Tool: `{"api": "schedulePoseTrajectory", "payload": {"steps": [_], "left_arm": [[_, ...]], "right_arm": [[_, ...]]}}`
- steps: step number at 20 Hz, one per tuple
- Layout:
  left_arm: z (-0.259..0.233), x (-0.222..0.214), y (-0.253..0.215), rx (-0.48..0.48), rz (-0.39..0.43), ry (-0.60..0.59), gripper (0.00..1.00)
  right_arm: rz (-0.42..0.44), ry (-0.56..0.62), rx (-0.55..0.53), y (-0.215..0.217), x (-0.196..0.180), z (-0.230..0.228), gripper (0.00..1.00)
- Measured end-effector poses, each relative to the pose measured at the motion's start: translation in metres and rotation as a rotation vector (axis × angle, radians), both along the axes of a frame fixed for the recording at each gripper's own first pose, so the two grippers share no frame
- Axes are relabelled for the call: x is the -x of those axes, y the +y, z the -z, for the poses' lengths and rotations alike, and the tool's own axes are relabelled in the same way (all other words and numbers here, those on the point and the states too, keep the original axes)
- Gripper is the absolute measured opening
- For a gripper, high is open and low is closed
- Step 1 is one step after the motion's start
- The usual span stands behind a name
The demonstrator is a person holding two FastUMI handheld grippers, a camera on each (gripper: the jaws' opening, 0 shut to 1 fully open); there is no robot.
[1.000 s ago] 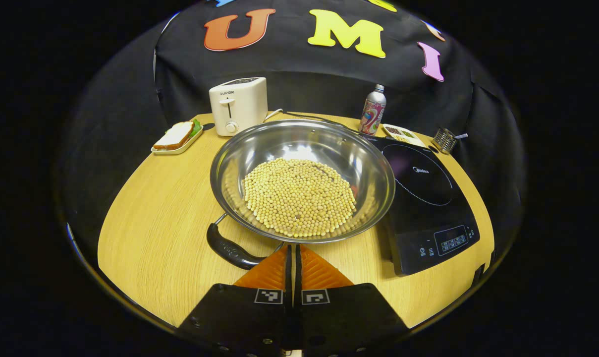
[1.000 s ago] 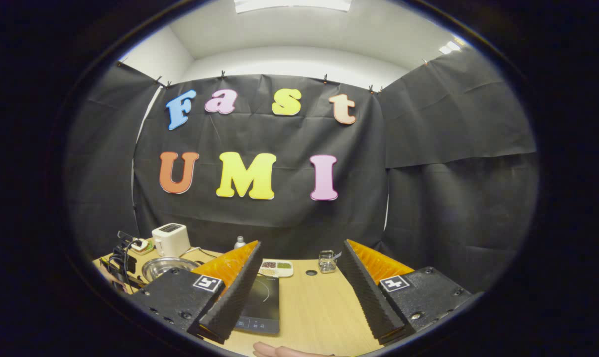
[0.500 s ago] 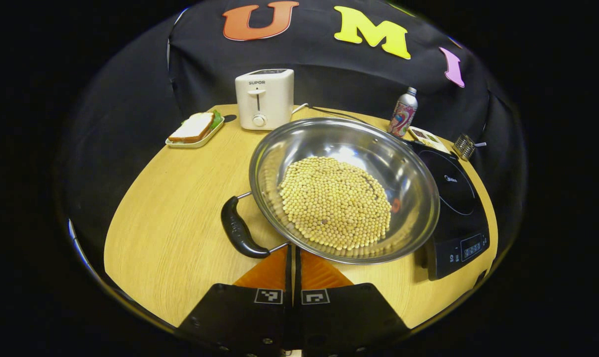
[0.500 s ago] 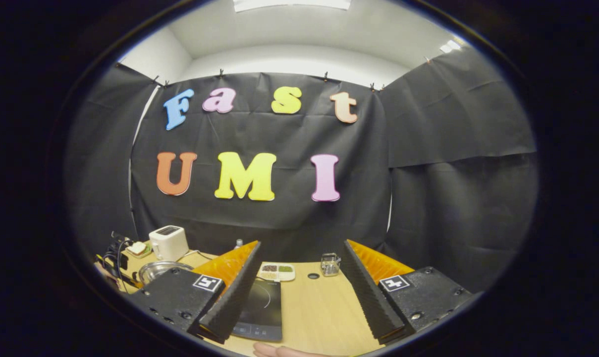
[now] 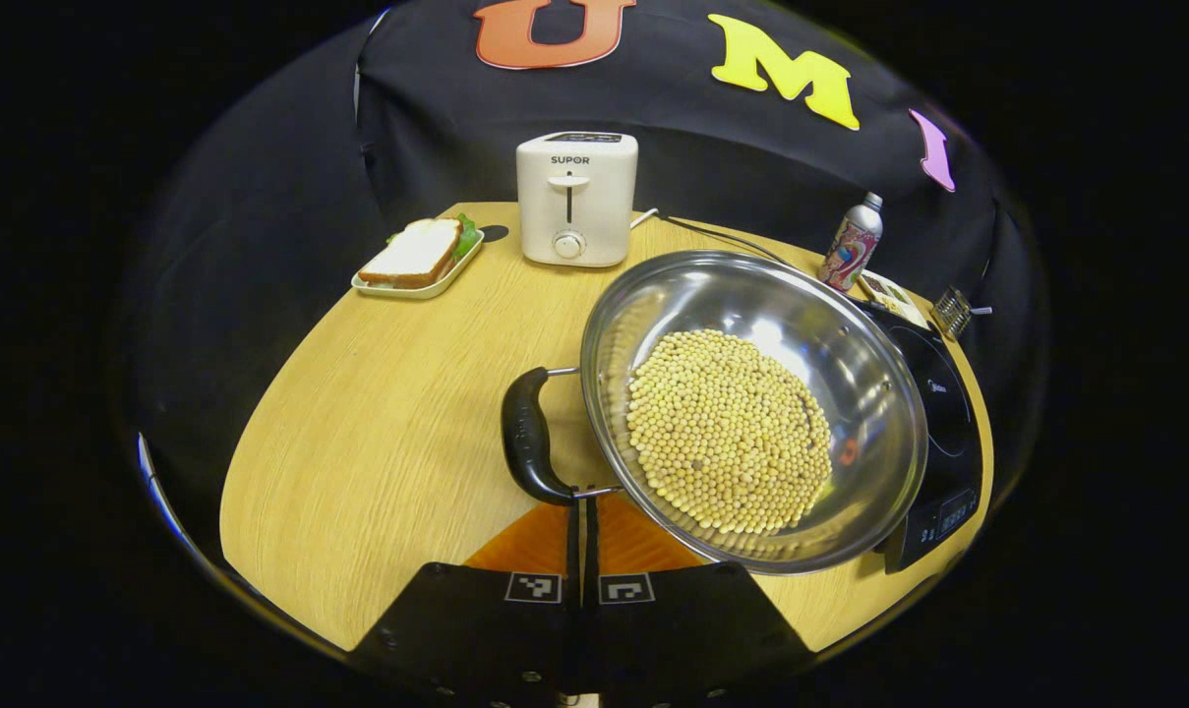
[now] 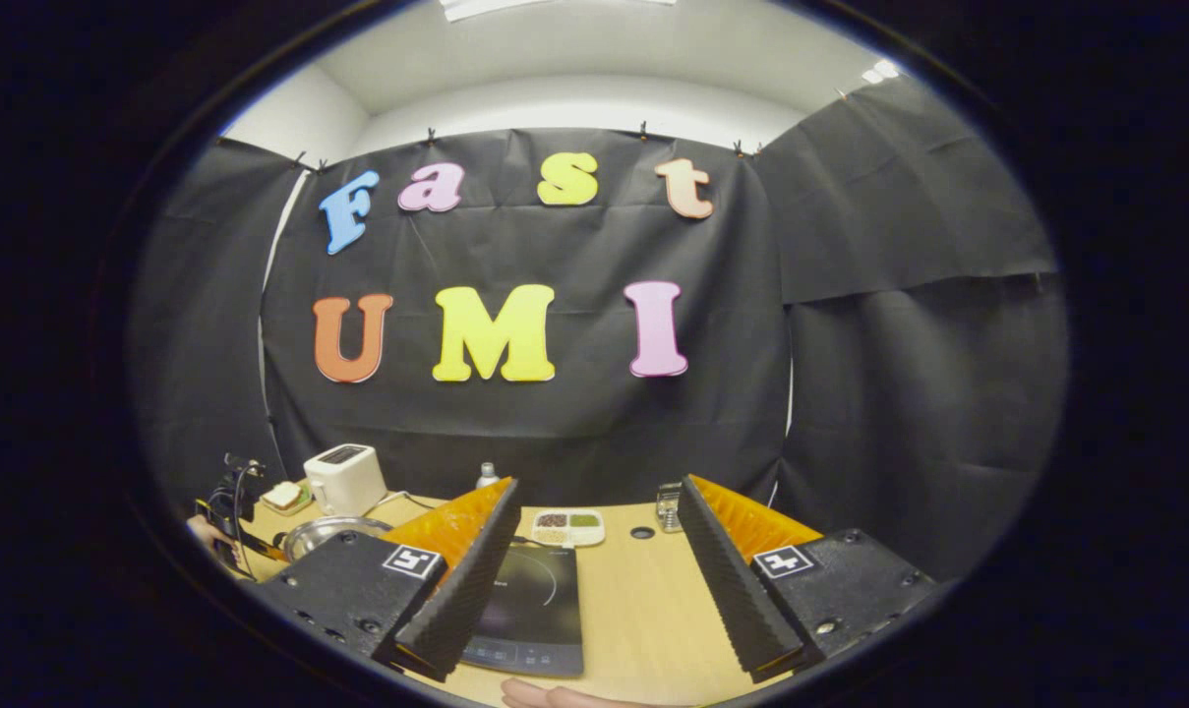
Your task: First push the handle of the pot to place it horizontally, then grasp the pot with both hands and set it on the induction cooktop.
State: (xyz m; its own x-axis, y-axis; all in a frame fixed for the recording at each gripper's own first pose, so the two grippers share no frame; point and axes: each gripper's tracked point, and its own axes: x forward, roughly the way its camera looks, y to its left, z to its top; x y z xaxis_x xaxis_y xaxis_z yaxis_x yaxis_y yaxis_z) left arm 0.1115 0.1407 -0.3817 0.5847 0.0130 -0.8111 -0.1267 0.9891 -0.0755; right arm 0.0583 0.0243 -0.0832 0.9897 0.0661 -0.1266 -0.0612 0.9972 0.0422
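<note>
Since a second ago the pot (image 5: 751, 408) has turned on the tabletop (image 5: 378, 433) — its black handle (image 5: 528, 447), which pointed toward the near edge, now points leftward in the left gripper view and runs close to level across the tabletop. At the bottom of that view the left hand-held gripper (image 5: 584, 506) has its fingers pressed together, tips touching the near end of the handle where the metal bracket joins the rim. Pale round beans (image 5: 727, 433) fill the pot's floor, and the pot sits just beside the induction cooktop (image 5: 933, 413), its far rim overlapping the cooktop's edge from this angle. Behind stand a white toaster (image 5: 576, 197), a sandwich on a small tray (image 5: 419, 258) and a printed bottle (image 5: 852, 241). In the right gripper view the right hand-held gripper (image 6: 594, 570) hangs above the tabletop with its fingers wide apart, holding nothing — the cooktop lies between and beyond them.
</note>
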Motion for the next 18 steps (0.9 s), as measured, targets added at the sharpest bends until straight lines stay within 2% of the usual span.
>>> {"api": "schedulePoseTrajectory", "payload": {"steps": [4, 7, 8, 9, 10, 11, 12, 13, 14, 15, 16, 17, 18], "left_arm": [[0.003, -0.015, 0.013, -0.006, -0.029, -0.013, 0.0], [0.005, -0.026, 0.017, 0.022, -0.045, -0.01, 0.0], [0.005, -0.029, 0.018, 0.028, -0.049, -0.011, 0.1], [0.006, -0.033, 0.019, 0.029, -0.052, -0.014, 0.0], [0.007, -0.037, 0.021, 0.03, -0.057, -0.017, 0.0], [0.007, -0.039, 0.023, 0.031, -0.062, -0.017, 0.0], [0.007, -0.042, 0.025, 0.029, -0.071, -0.017, 0.1], [0.006, -0.044, 0.028, 0.02, -0.072, -0.021, 0.1], [0.005, -0.045, 0.032, 0.005, -0.075, -0.028, 0.0], [0.004, -0.044, 0.037, -0.008, -0.081, -0.03, 0.0], [0.003, -0.038, 0.047, -0.032, -0.097, -0.021, 0.0], [-0.001, -0.034, 0.055, -0.05, -0.111, -0.019, 0.11], [-0.007, -0.031, 0.059, -0.047, -0.117, -0.035, 0.0]], "right_arm": [[-0.037, 0.061, -0.072, 0.011, 0.003, 0.037, 0.99], [-0.008, 0.124, -0.067, -0.001, -0.01, 0.056, 0.99], [-0.005, 0.123, -0.074, -0.001, -0.011, 0.055, 1.0], [-0.012, 0.119, -0.086, 0.001, -0.012, 0.053, 0.96], [-0.029, 0.116, -0.096, 0.007, -0.011, 0.053, 0.99], [-0.039, 0.114, -0.096, 0.011, -0.011, 0.053, 0.95], [-0.041, 0.11, -0.088, 0.011, -0.013, 0.053, 0.95], [-0.035, 0.103, -0.074, 0.011, -0.015, 0.051, 1.0], [-0.024, 0.089, -0.06, 0.01, -0.015, 0.048, 1.0], [-0.013, 0.078, -0.049, 0.009, -0.017, 0.044, 0.94], [-0.008, 0.071, -0.041, 0.011, -0.018, 0.043, 0.95], [-0.006, 0.071, -0.034, 0.014, -0.019, 0.042, 0.95], [-0.008, 0.071, -0.027, 0.017, -0.021, 0.044, 0.95]]}}
